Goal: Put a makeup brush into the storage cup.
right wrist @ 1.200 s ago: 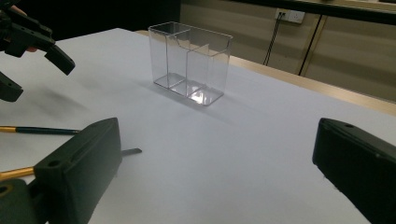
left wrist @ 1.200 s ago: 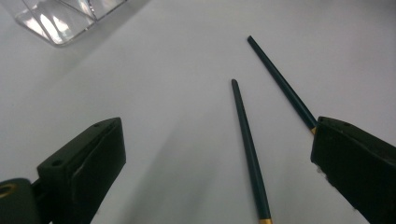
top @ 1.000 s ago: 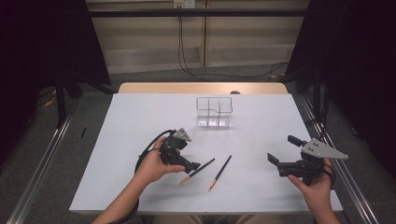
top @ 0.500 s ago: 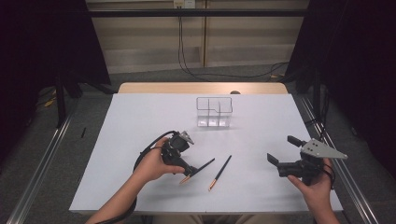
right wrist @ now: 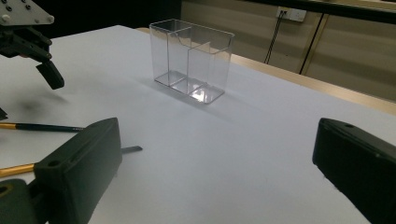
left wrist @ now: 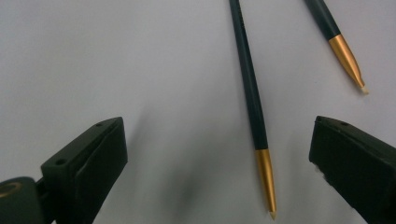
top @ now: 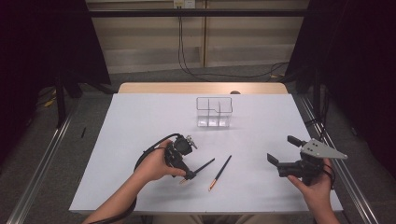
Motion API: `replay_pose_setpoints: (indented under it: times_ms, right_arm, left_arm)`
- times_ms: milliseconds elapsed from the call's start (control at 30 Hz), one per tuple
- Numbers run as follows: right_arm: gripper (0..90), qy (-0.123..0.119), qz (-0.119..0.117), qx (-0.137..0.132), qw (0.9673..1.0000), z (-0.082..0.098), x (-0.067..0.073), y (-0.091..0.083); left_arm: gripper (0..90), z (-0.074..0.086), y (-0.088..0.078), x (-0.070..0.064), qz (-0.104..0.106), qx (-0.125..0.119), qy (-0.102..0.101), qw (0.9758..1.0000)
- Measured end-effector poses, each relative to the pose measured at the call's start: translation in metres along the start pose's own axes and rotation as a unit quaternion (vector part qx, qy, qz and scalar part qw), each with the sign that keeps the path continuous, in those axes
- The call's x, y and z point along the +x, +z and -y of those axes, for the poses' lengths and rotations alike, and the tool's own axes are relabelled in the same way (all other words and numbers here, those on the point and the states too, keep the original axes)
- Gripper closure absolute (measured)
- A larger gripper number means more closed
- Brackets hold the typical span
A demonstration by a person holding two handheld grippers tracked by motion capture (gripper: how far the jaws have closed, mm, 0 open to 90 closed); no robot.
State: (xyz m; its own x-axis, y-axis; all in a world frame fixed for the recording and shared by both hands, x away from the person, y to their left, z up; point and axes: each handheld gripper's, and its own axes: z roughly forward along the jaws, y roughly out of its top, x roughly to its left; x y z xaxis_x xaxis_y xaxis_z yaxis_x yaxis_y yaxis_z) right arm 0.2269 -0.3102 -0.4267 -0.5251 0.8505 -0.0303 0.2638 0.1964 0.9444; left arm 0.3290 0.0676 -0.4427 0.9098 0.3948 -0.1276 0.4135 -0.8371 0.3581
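Hovering the left tool (left wrist: 219, 154), jaws spread wide, over the nearer paintbrush (left wrist: 252, 100) near the tabletop's (top: 140, 116) front edge, holding the right tool (top: 285, 151) released near the right edge.

Bright, even overhead light; soft shadows (dark surroundings), close views slightly blurred.

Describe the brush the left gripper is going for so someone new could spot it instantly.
On the white table, look at the near edge in front of the clear divided box, where two thin dark brushes lie side by side. It is the nearer brush, lying between the open jaws of the left gripper; the other brush lies apart, toward the right gripper.
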Motion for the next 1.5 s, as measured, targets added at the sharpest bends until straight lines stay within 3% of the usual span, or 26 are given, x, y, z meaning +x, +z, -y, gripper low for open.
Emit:
replay_pose_setpoints:
  times_ms: [133,367,433,467,533,567,600,767,833,900,1033,1167,1500]
  right_arm:
    - [0.8,0.000,0.000,0.000,1.0000,0.000,0.000,0.000]
    - [0.8,-0.002,0.002,0.000,1.0000,0.000,-0.001,-0.001]
    - [0.8,-0.001,0.002,0.000,1.0000,0.000,-0.001,0.000]
    - [0.8,-0.001,0.002,0.000,1.0000,0.000,-0.001,0.000]
    - [0.8,-0.001,0.002,0.000,1.0000,0.000,-0.001,0.000]
    - [0.8,-0.001,0.002,0.000,1.0000,0.000,-0.001,0.000]
    - [0.8,-0.001,0.002,0.000,1.0000,0.000,-0.001,0.000]
    - [0.8,0.001,0.003,0.001,1.0000,0.000,-0.001,0.000]
    - [0.8,0.001,0.003,0.000,1.0000,0.000,-0.001,0.000]
    - [0.8,0.002,0.003,0.000,1.0000,0.000,-0.001,0.000]
    - [0.8,-0.001,0.002,0.001,1.0000,0.000,-0.001,0.000]
    - [0.8,0.001,0.003,0.001,1.0000,0.000,-0.002,-0.001]
    - [0.8,0.000,0.003,0.003,1.0000,0.001,-0.001,0.000]
  left_arm:
    - [5.0,-0.002,0.000,-0.001,-0.004,0.020,0.008,0.9998]
    - [7.8,-0.003,0.003,-0.006,-0.002,0.040,0.003,0.9992]
    - [9.5,-0.005,0.004,-0.007,-0.003,0.053,0.007,0.9986]
    - [10.9,-0.005,0.003,-0.007,-0.005,0.062,0.021,0.9978]
    - [14.3,-0.006,0.004,-0.009,-0.006,0.060,0.020,0.9980]
    - [14.9,-0.006,0.005,-0.011,-0.007,0.051,0.004,0.9987]
    - [16.8,-0.007,0.003,-0.009,-0.006,0.066,0.024,0.9975]
    - [28.3,-0.008,0.003,-0.011,-0.003,0.082,0.045,0.9956]
    - [32.1,-0.009,0.004,-0.014,-0.003,0.077,0.040,0.9962]
    - [36.5,-0.010,0.004,-0.013,-0.004,0.086,0.049,0.9951]
    - [41.6,-0.010,0.006,-0.013,0.004,0.090,0.049,0.9947]
    - [44.8,-0.011,0.007,-0.013,0.006,0.093,0.036,0.9950]
    - [55.7,-0.012,0.007,-0.012,-0.004,0.095,0.036,0.9948]
